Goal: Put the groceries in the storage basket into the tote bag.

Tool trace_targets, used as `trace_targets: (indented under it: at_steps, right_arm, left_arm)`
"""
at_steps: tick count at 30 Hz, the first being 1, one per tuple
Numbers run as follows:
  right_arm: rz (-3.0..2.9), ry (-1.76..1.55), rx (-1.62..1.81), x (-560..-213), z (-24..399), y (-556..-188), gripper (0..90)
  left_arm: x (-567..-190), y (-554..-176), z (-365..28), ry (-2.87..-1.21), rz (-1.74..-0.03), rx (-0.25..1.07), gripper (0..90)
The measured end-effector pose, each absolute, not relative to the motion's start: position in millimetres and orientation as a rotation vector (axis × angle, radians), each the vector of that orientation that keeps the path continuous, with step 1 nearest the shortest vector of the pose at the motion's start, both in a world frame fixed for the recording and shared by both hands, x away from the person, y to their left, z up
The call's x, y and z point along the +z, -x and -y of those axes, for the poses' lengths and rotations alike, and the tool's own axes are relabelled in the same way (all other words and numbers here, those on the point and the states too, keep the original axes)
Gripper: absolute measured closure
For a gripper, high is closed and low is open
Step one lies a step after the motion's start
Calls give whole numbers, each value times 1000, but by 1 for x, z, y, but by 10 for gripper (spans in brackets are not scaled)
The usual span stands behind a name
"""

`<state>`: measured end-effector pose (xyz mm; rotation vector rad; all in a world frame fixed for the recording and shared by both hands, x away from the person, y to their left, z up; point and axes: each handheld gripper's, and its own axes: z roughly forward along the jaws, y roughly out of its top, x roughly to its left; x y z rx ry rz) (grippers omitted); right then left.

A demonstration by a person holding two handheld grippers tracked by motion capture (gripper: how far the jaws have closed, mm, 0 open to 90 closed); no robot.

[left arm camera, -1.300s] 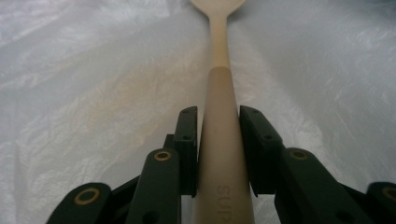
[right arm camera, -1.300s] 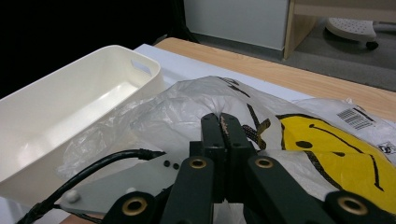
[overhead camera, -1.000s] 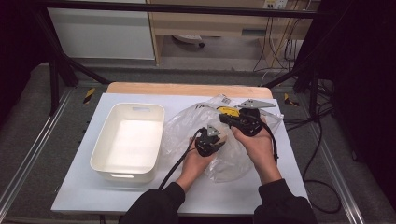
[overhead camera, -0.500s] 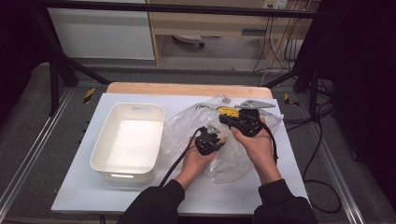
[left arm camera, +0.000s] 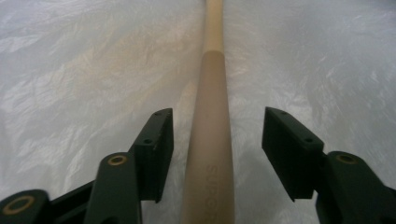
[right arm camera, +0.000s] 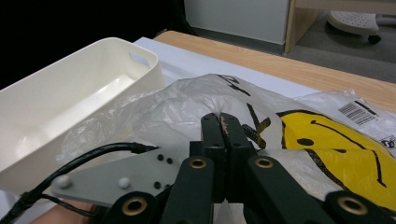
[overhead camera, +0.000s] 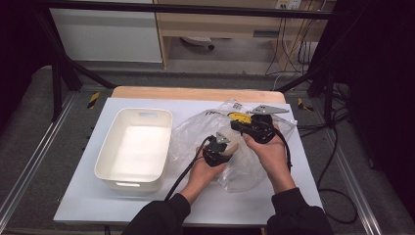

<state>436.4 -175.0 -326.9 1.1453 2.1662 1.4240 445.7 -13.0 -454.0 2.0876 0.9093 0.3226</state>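
On the right half of the desk (overhead camera: 88,196) lies a crumpled clear plastic bag (overhead camera: 193,132), printed with a yellow smiley face (right arm camera: 336,144) and a barcode label (right arm camera: 357,112) near its far edge. Inside or under the film lies a long beige handle (left arm camera: 210,140), rounded and smooth, with faint embossed lettering near its close end; which it is, the film does not let me tell. In the left gripper view the handle runs straight away between the jaws of the left tool (left arm camera: 217,149), and wrinkled plastic spreads out on both sides of it. Those jaws have just been opening: they stand apart with a gap on each side of the handle, and the pads do not press on it. The right tool (right arm camera: 220,135) is pinched closed on a raised fold of the bag, its two jaws pressed together with the film caught between them, just beside the smiley print. In the high view both hands sit over the bag, the left tool (overhead camera: 219,147) near its middle and the right tool (overhead camera: 254,127) toward its far side. To the left of the bag, touching its edge, stands a white rectangular bin (overhead camera: 110,156) with a handle slot in its far wall.
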Motion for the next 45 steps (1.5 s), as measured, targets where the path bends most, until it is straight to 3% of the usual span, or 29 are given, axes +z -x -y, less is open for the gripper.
trace_targets:
  at_steps: [14,28,45]
  right_arm:
    - [-2156,-1157,1434,-329,178,-435,900]
    - [-2171,-1176,1434,-344,180,-426,900]
    - [-2301,-1206,1300,-393,174,-403,900]
  left_arm:
    - [-438,-410,-12,-2020,-839,383,311]
    - [-407,-365,-47,-1979,-795,340,293]
    - [-384,-344,-106,-1900,-881,335,246]
